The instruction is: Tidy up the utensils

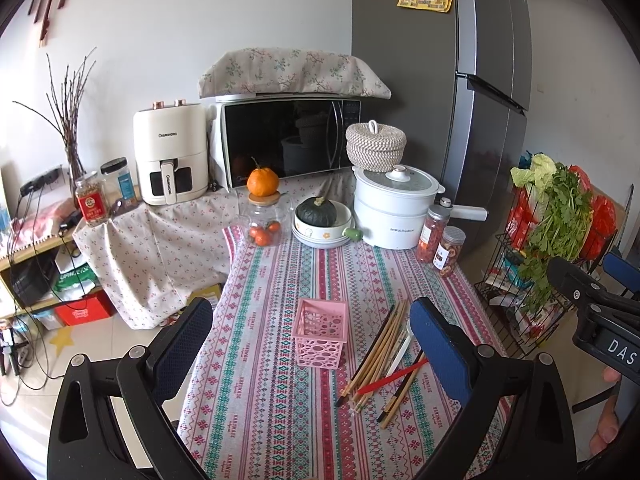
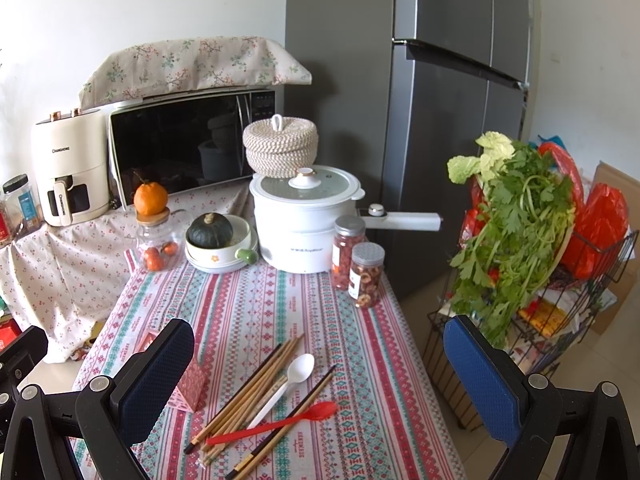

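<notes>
A pink perforated basket (image 1: 320,332) stands upright on the striped tablecloth, partly hidden behind my right gripper's left finger as the pink basket (image 2: 192,386). To its right lies a loose pile: several wooden chopsticks (image 2: 256,392), a white plastic spoon (image 2: 290,380) and a red plastic spoon (image 2: 280,424). The same chopsticks (image 1: 378,354) show in the left wrist view. My left gripper (image 1: 312,360) hovers open above the basket, holding nothing. My right gripper (image 2: 316,376) hangs open over the utensil pile, holding nothing.
At the table's far end stand a white electric pot (image 2: 304,216), two snack jars (image 2: 358,266), a bowl with a dark squash (image 2: 218,240) and a glass jar topped with an orange (image 2: 154,232). A wire rack of greens (image 2: 516,248) stands right of the table.
</notes>
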